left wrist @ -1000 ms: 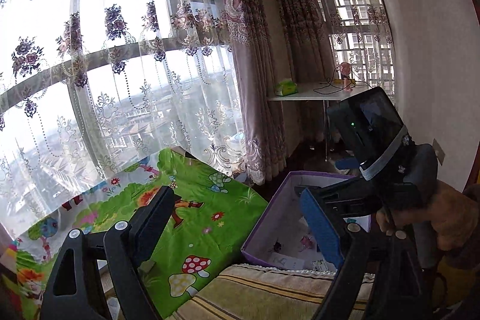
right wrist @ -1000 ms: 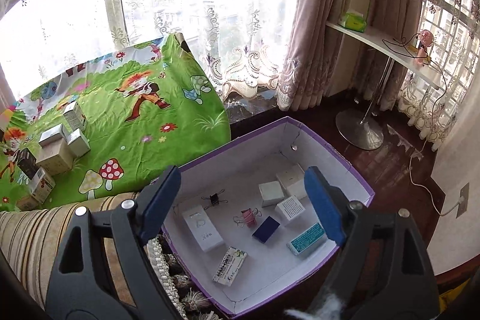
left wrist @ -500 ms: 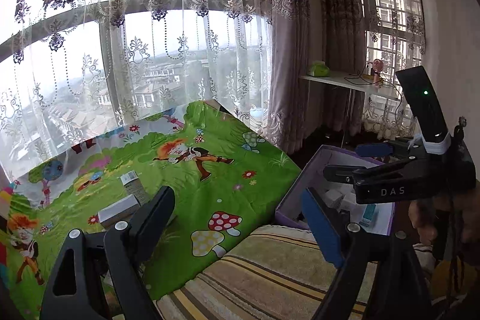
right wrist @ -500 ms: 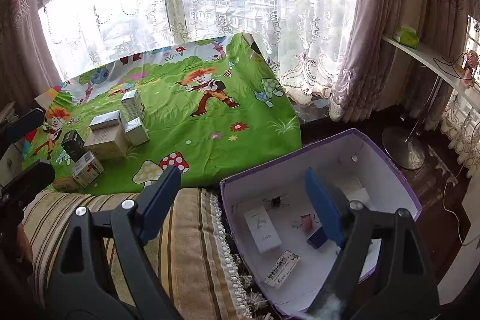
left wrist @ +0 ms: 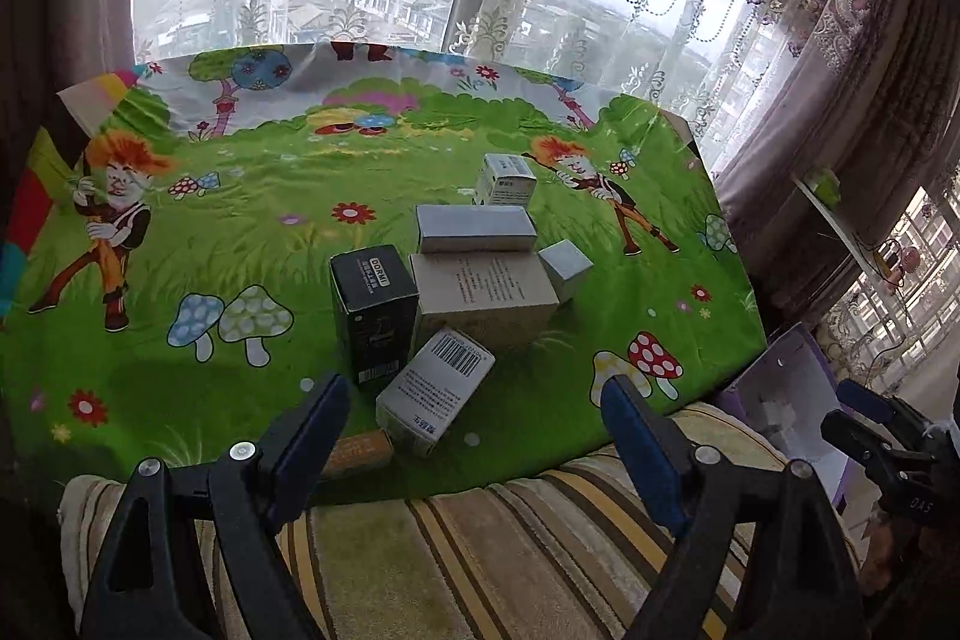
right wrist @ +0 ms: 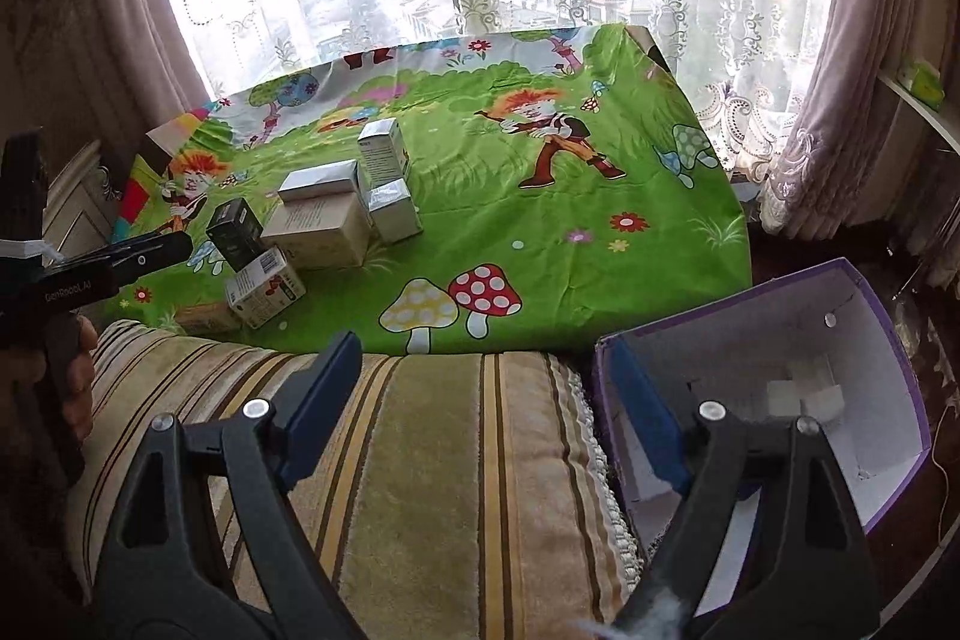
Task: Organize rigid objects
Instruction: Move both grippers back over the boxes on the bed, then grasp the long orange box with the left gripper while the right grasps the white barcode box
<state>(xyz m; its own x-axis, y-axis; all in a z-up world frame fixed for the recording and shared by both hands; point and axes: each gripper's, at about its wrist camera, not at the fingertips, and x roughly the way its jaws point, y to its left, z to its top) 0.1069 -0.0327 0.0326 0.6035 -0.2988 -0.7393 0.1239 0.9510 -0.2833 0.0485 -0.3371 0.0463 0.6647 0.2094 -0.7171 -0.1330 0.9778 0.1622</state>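
your left hand-held gripper point(left wrist: 471, 421) gapes empty above the boxes point(left wrist: 462, 274); your right hand-held gripper point(right wrist: 480, 400) gapes empty beside the bin point(right wrist: 864, 316).

box cluster point(left wrist: 474, 280) mid-cloth, green cloth point(left wrist: 600, 370) free around, purple bin point(right wrist: 840, 340) open-topped

The left gripper point(left wrist: 474, 439) points steeply downward with its jaws spread wide and nothing between its blue pads point(left wrist: 312, 436). The right gripper point(right wrist: 486, 412) (tilted down likewise) stands just as wide and empty, off to the left gripper's right.
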